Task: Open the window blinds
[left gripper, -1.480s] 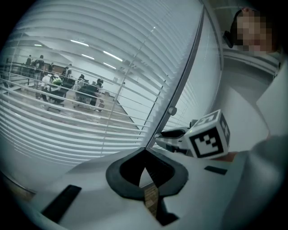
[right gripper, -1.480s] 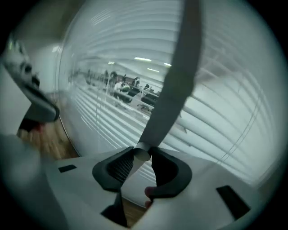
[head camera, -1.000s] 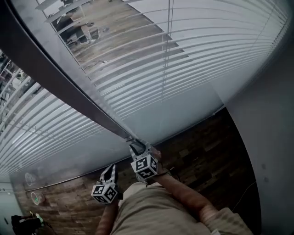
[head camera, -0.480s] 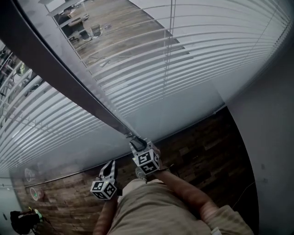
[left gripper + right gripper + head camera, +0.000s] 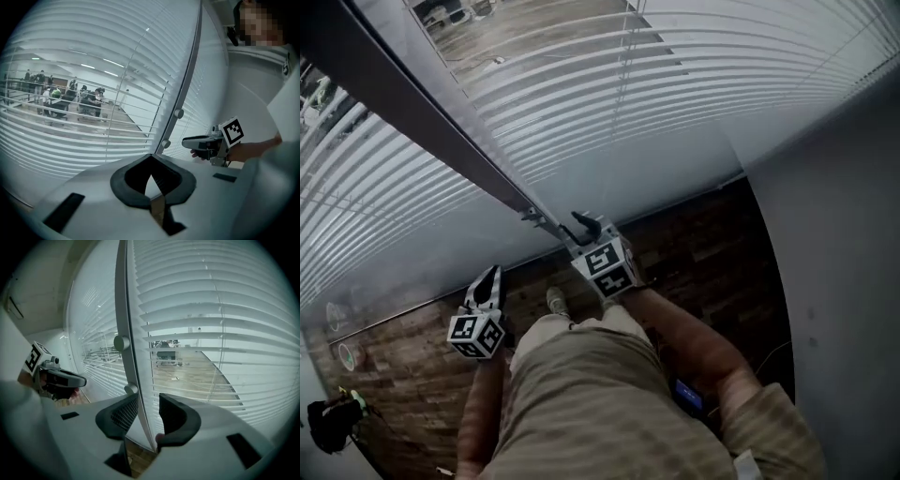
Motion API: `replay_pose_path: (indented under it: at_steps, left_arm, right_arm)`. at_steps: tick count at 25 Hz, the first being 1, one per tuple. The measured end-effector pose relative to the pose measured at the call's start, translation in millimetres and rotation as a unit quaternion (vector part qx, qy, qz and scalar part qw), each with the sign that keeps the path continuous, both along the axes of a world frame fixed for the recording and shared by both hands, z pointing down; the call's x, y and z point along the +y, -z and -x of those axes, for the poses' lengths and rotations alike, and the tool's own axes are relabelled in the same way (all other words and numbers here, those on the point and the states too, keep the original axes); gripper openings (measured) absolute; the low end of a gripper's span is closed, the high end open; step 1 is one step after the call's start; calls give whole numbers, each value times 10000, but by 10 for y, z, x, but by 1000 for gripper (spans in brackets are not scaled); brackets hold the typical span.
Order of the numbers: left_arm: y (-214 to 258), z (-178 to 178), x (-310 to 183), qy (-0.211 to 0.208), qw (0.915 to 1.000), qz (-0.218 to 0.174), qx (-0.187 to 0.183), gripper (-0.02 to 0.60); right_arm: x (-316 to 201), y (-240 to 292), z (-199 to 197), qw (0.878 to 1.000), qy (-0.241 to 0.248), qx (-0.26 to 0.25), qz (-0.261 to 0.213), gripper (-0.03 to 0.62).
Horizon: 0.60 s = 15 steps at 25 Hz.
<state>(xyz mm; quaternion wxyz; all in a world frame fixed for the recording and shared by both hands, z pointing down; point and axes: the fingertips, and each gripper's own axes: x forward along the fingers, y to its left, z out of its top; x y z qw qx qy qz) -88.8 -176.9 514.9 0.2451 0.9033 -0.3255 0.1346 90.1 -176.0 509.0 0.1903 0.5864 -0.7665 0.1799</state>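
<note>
Jaws noted: right gripper (image 5: 147,399) apart, frame bar (image 5: 123,310) seen between; left gripper (image 5: 150,159) together. Small round knob (image 5: 131,389) just beyond may be slipped off.

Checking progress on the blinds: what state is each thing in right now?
Window blinds: lowered, slats tilted partly open.
Left gripper: shut, empty.
Right gripper: open, grey window bar between its jaws, pads not pressing it.

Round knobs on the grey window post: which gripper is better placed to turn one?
Right: the right gripper sits beside the round grey knobs, jaws apart; the left gripper is farther back, jaws together.
</note>
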Motion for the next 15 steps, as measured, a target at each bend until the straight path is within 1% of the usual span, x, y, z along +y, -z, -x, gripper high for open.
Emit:
replay_pose_path:
  at_steps: [4,9,12,15]
  left_arm:
    - [-100,-31,-9,80,10000,15,-28,12]
    - [-539,-112,207,147,9998,25,-146,12]
    - [-528,-162,400,247,9996,35,-137,12]
    - [-537,-172,489,344,9993,87,-111,12]
  right_arm:
    - [84,-183,-120,9998,20,-14,187,144]
    - [344,-609,-228,9992,228,23,324,143]
    - [486,-563,-290,9988,349,63,328,143]
    - [482,-509,-298,9986,431,41,308,143]
